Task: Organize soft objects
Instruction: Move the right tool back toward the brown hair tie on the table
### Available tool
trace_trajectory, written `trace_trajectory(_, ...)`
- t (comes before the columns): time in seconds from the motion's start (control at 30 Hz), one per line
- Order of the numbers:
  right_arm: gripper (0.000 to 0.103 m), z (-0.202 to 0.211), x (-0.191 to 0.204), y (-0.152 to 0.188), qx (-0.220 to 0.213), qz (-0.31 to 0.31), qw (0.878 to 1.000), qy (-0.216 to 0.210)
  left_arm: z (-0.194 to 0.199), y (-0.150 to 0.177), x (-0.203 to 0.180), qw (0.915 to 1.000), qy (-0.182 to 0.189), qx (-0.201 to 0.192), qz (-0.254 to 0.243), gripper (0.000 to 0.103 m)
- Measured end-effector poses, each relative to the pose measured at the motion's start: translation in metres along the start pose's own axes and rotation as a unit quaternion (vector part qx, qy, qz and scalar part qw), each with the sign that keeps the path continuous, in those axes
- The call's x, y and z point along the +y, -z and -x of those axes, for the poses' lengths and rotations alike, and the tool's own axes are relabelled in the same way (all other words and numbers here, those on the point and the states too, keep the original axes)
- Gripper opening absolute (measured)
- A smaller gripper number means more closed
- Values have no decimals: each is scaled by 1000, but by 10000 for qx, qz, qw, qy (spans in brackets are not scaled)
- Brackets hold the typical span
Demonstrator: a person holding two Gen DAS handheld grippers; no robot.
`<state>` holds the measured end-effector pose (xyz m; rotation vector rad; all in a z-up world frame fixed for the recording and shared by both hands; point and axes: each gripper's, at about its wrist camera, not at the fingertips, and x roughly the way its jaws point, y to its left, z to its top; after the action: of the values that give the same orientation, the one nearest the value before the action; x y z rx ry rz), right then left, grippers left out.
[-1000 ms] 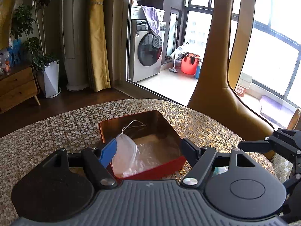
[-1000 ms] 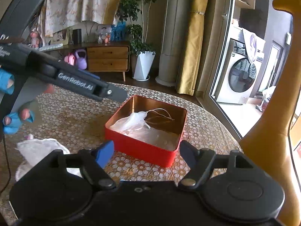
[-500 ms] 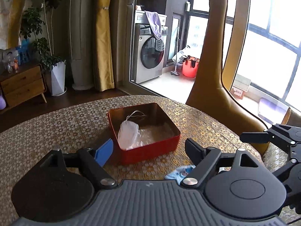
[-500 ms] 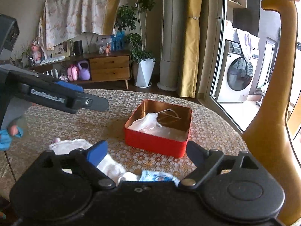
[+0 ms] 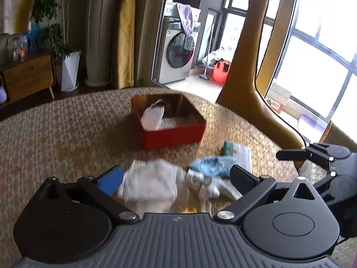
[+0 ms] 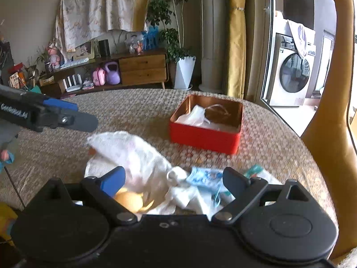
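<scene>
While both hover over the patterned round tabletop (image 5: pixel 67 129), the left gripper (image 5: pixel 176 176) and right gripper (image 6: pixel 174 178) gape wide, holding nothing; beyond them sits a red square tin (image 6: pixel 205 134) containing a white face mask (image 5: pixel 152 116), with a crumpled white cloth (image 6: pixel 133 154) and blue packets (image 6: pixel 203 177) just ahead of their fingers.

I see a round table (image 6: pixel 138 109) covered in a gold honeycomb-patterned cloth. A red box (image 6: pixel 204 137) sits directly on it, toward the far side. Nearer to me than the box, well apart from it, a white cloth (image 6: pixel 131 154) lies crumpled on the tabletop. Right of that cloth, also on the near side of the box, lies a light-blue packet (image 6: pixel 204 177) among smaller white pieces (image 6: pixel 180 195); the blur hides their details.
</scene>
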<state>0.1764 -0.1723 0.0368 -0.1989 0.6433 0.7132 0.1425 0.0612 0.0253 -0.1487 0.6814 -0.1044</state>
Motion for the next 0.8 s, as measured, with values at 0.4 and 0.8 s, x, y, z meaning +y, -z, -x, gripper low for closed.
trace_trajectory(0.4,89,-5,22,24,288,-178,9994,-111,15,82,-14,9987,-199,248,-394,103)
trace_trajectory(0.8,79,-38,60,43,781,-161,9959,-426,-3,129,-22,9982,-364,259,-412,103)
